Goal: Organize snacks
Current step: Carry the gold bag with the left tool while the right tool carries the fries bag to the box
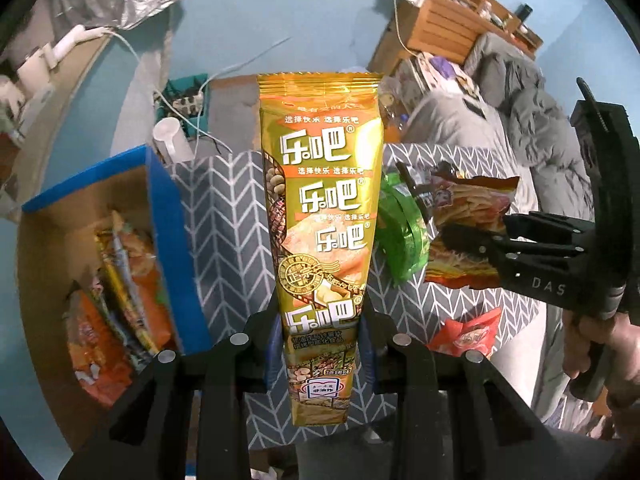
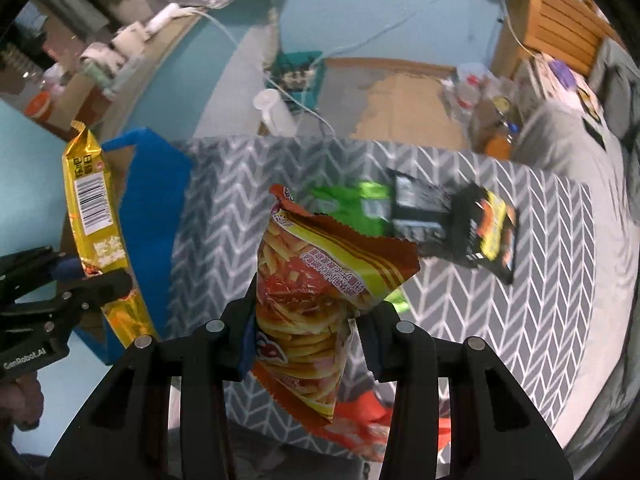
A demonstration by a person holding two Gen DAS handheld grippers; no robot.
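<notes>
My left gripper [image 1: 320, 344] is shut on a tall gold chip packet [image 1: 320, 208] and holds it upright above the patterned cloth; the packet also shows in the right wrist view [image 2: 96, 216]. My right gripper [image 2: 304, 340] is shut on an orange fries snack bag [image 2: 320, 292], lifted above the cloth; the same bag shows in the left wrist view [image 1: 468, 232]. A blue-edged cardboard box [image 1: 168, 216] with several snack packets inside stands at the left.
On the grey chevron cloth [image 2: 500, 320] lie a green bag [image 2: 352, 204], a black packet [image 2: 424, 208], a black-and-yellow packet [image 2: 488, 232] and a red bag [image 2: 372, 428]. A white cup [image 2: 276, 112] and cables lie behind. Grey bedding [image 1: 520, 120] is at the right.
</notes>
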